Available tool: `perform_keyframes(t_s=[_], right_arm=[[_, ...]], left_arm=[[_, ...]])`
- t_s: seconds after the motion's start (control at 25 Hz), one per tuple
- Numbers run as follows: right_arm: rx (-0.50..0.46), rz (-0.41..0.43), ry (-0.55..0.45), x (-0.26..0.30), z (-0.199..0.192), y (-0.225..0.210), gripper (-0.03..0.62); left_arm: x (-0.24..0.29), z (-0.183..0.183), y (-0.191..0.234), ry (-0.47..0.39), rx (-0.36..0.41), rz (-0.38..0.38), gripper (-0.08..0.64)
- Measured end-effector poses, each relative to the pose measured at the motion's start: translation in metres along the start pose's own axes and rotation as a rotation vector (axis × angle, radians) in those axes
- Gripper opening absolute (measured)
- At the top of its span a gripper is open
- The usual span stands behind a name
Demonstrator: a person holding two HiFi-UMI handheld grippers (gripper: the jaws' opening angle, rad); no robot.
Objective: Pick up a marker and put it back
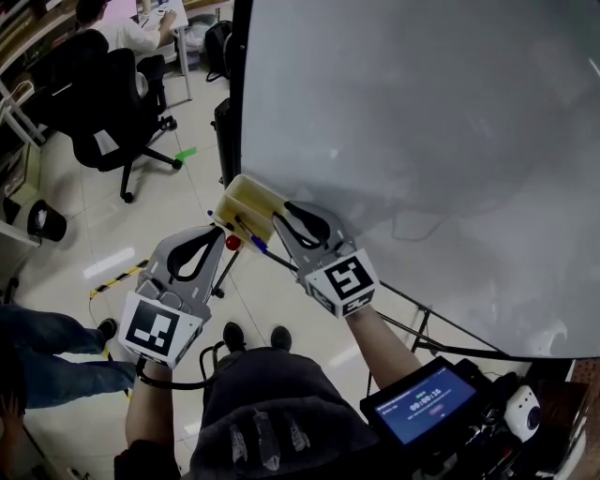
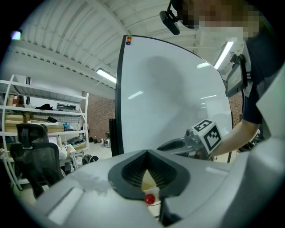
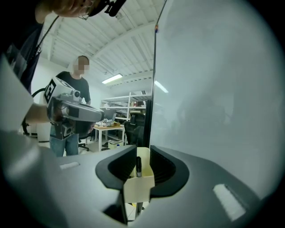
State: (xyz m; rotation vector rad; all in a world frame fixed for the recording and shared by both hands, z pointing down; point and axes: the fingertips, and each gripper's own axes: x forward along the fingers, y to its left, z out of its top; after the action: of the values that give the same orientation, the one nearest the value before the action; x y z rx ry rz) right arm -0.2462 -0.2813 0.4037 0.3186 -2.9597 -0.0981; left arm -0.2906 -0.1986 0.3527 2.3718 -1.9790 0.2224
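A pale yellow marker holder (image 1: 249, 201) hangs at the whiteboard's lower left corner. My right gripper (image 1: 281, 216) stands open with its jaws on either side of the holder (image 3: 139, 187). A black marker (image 3: 138, 167) stands upright in the holder between the jaws, and neither pad presses on it. A red marker cap (image 1: 232, 242) and a blue marker (image 1: 259, 245) stick out below the holder. My left gripper (image 1: 221, 232) is just left of the holder, shut and empty. Through its jaws show the holder (image 2: 149, 180) and the red cap (image 2: 150, 199).
The whiteboard (image 1: 422, 141) fills the right side, its black frame post (image 1: 234, 94) next to the holder. A black office chair (image 1: 112, 103) and a seated person (image 1: 117, 28) are at the far left. A small screen (image 1: 424, 403) sits low right. Another person (image 3: 80, 84) stands behind.
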Motion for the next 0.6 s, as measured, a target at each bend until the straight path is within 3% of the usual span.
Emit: perform_keyframes(t_s=[0.28, 0.6], right_arm=[[-0.077, -0.032, -0.043, -0.014, 0.042, 0.000, 0.092], [-0.155, -0.075, -0.123, -0.026, 0.088, 0.012, 0.092]], left_arm=[[-0.005, 0.017, -0.004, -0.029, 0.013, -0.021, 0.006], [-0.002, 0.041, -0.008, -0.073, 0.127, -0.117, 0.006]])
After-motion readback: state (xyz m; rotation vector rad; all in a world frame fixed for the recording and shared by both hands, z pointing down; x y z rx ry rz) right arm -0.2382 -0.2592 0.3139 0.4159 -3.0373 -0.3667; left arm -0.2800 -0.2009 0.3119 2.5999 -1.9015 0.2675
